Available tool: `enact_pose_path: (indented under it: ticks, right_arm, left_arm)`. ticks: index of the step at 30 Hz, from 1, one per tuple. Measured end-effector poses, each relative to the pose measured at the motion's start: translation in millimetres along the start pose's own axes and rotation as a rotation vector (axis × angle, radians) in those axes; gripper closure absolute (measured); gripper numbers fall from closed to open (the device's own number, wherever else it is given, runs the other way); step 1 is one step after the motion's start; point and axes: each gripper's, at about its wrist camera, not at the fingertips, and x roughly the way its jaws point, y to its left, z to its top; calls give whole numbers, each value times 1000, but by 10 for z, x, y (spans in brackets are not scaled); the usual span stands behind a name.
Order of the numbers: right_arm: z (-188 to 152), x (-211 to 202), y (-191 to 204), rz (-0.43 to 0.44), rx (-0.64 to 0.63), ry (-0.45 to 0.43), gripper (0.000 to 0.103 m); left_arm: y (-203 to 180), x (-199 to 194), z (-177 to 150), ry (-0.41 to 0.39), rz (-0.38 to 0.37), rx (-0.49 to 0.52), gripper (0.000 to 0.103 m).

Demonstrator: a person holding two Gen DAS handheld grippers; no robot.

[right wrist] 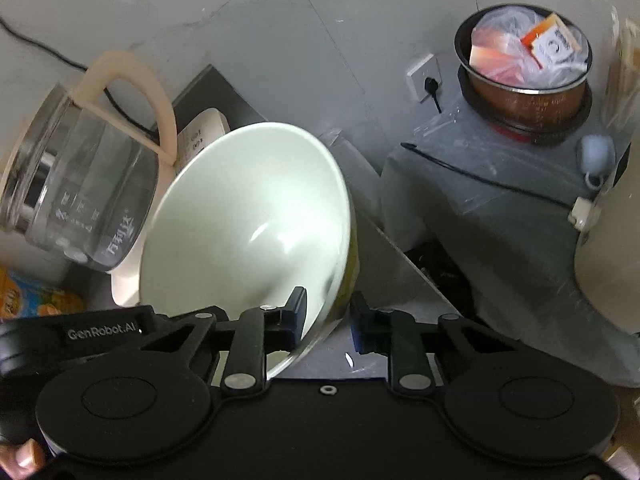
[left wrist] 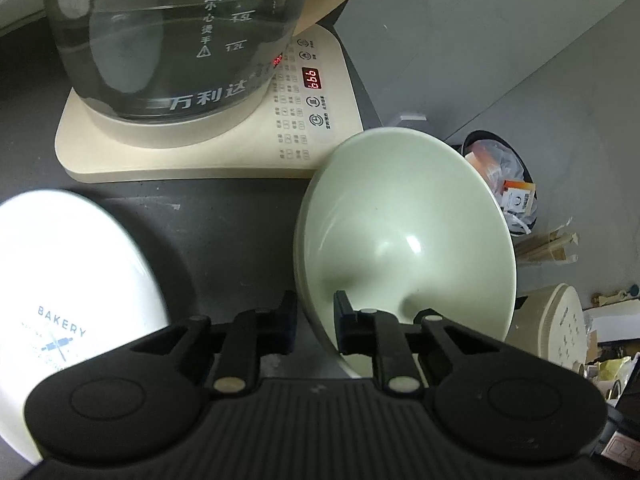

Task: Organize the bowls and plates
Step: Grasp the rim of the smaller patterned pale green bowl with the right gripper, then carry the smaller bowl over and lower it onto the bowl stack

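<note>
while both tongs (left wrist: 316, 322) (right wrist: 329, 316) pinch rim, green bowl (left wrist: 400, 216) (right wrist: 248, 216) tilts.

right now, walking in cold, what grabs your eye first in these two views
The pale green bowl, tilted on edge in the middle of both views, with the left gripper and right gripper each clamped on its rim. Behind it stands a glass kettle on a cream base with a red display; a white BAKERY plate lies at left.

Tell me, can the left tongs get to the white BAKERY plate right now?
Probably not yet. The left tongs are shut on the rim of the green bowl, so they are busy. The white BAKERY plate lies close beside them on the dark counter, with nothing in between.
</note>
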Motion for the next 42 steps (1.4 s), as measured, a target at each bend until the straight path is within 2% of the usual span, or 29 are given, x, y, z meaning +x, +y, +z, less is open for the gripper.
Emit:
enact_pose_path:
  ticks: [17, 29, 42]
  right_arm:
    - [-265, -632, 265, 3, 20, -139, 81]
    - [-574, -1059, 462, -22, 31, -229, 81]
    - [-910, -1405, 588, -33, 40, -283, 81]
  left_arm:
    - [47, -581, -117, -55, -91, 80, 86]
    - [169, -995, -343, -76, -154, 140, 86]
    - [242, -1346, -618, -90, -194, 198, 86]
